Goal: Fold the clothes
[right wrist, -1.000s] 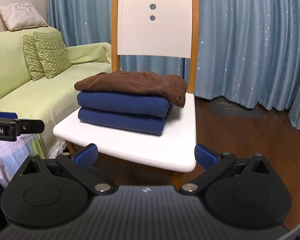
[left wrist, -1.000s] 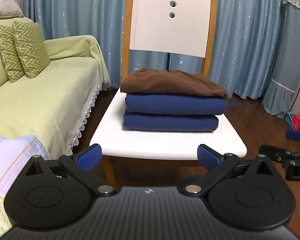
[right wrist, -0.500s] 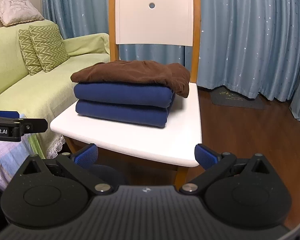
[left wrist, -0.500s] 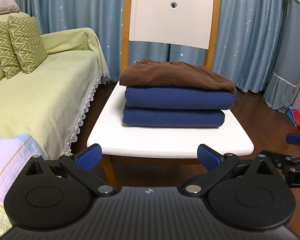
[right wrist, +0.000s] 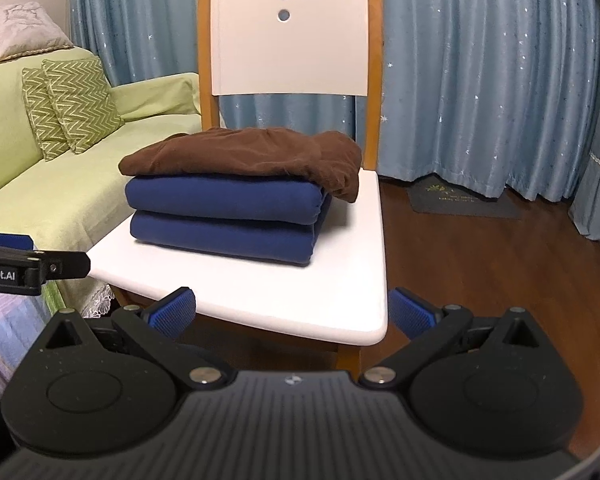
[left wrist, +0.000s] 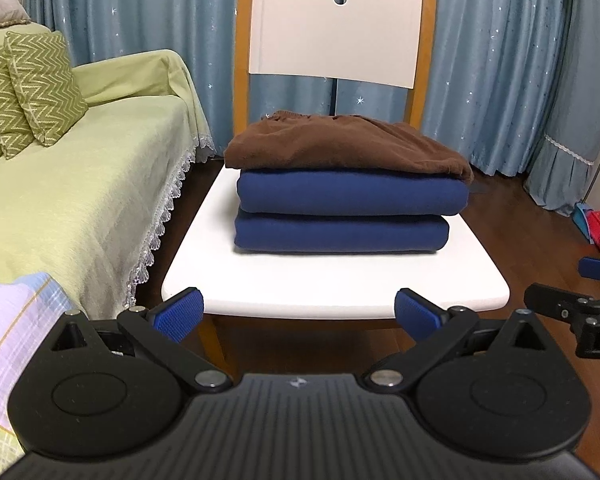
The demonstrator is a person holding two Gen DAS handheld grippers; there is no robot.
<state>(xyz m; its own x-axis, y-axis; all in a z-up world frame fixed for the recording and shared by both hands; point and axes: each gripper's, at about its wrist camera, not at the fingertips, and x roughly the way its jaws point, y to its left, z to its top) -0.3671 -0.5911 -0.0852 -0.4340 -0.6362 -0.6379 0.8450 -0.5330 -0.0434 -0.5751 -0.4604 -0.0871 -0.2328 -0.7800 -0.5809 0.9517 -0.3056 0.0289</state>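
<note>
Brown garment (left wrist: 340,146) tops two folded navy ones (left wrist: 346,216) on the chair seat (left wrist: 332,284) — long axis crosswise; left gripper (left wrist: 296,312) and right gripper (right wrist: 292,310) gape empty.

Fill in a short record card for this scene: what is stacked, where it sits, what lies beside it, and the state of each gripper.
top of stack: brown garment, one edge drooping
under it: two folded blue garments
support: white chair seat
beside: green sofa with zigzag cushions
left gripper: open, empty
right gripper: open, empty
</note>
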